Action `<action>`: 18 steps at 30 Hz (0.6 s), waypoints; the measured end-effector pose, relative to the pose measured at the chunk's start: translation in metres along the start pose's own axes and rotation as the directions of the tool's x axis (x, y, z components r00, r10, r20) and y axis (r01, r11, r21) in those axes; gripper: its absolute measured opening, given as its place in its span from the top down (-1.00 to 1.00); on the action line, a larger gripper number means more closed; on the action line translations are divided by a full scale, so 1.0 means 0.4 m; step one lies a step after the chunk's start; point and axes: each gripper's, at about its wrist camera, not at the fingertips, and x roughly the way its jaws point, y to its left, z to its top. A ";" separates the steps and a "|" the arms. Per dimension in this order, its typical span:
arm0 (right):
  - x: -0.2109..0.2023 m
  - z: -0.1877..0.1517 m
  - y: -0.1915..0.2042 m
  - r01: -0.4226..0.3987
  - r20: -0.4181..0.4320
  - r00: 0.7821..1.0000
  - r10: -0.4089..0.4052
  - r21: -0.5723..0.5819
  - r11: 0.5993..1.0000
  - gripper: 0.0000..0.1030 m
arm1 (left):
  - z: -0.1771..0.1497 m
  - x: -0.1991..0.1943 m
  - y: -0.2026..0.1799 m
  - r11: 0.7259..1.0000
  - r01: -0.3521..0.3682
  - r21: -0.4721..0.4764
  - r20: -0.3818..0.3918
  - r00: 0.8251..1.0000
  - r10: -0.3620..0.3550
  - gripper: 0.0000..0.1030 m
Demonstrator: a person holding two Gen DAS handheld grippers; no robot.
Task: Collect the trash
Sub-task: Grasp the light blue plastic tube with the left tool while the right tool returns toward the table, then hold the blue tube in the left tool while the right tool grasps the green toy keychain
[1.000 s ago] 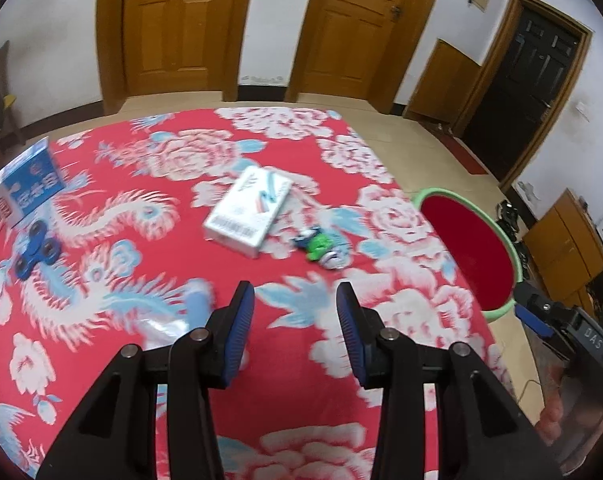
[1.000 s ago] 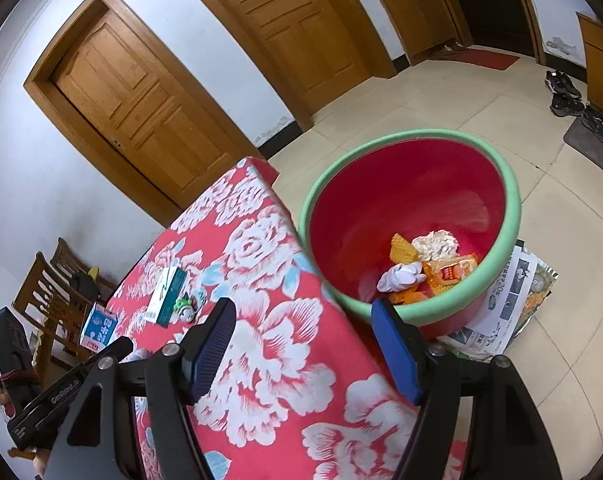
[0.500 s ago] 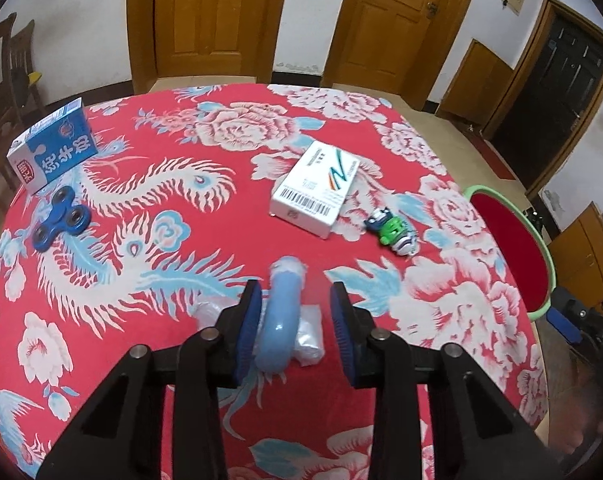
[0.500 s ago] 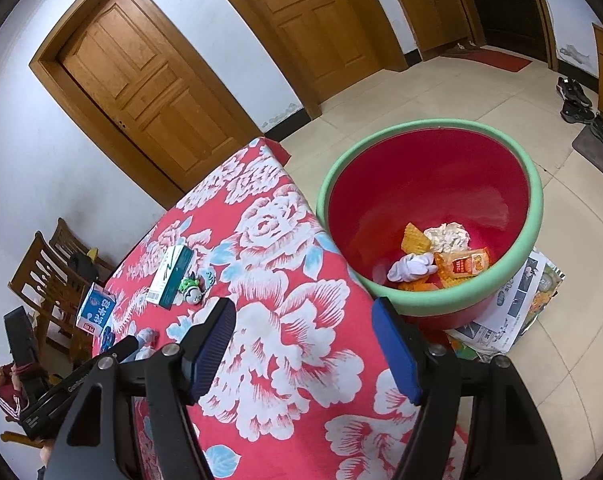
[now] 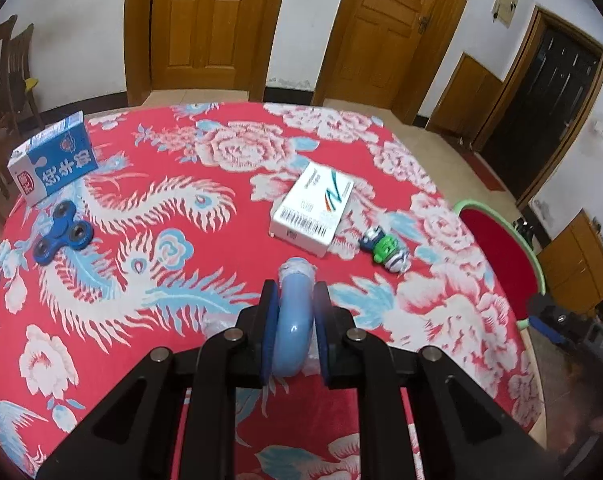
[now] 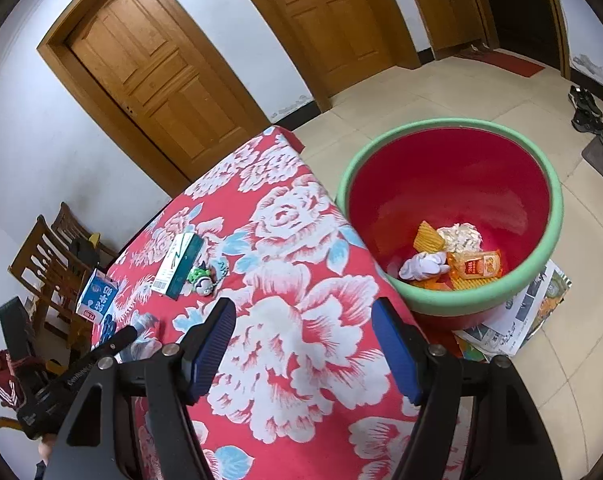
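Showing black angular linkage arms with round silver pivot screws on the left gripper [image 5: 295, 322] and right gripper [image 6: 303, 350]; wearing ribbed dark-blue pads [image 6: 213, 346]; bearing faint white lettering.

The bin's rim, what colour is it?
Green, with the bin red inside; clearest in the right wrist view.

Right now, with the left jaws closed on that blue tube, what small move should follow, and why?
Probably lift it slightly off the table. The left gripper already squeezes the blue tube, which looks low over the cloth, and the red bin sits off to the right.
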 end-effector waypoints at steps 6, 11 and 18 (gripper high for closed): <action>0.027 0.005 0.045 -0.008 -0.019 1.000 0.008 -0.039 0.999 -0.41 | 0.035 -0.019 0.019 1.000 0.000 -0.018 0.042 0.999 0.001 0.68; 0.054 0.012 0.095 -0.012 -0.031 0.999 0.009 -0.088 0.996 -0.41 | 0.055 -0.013 0.050 0.999 -0.007 -0.054 0.051 0.999 0.010 0.68; 0.119 0.024 0.181 -0.030 -0.062 0.998 0.018 -0.184 0.982 -0.41 | 0.065 0.002 0.089 0.997 -0.021 -0.078 0.051 0.998 0.025 0.68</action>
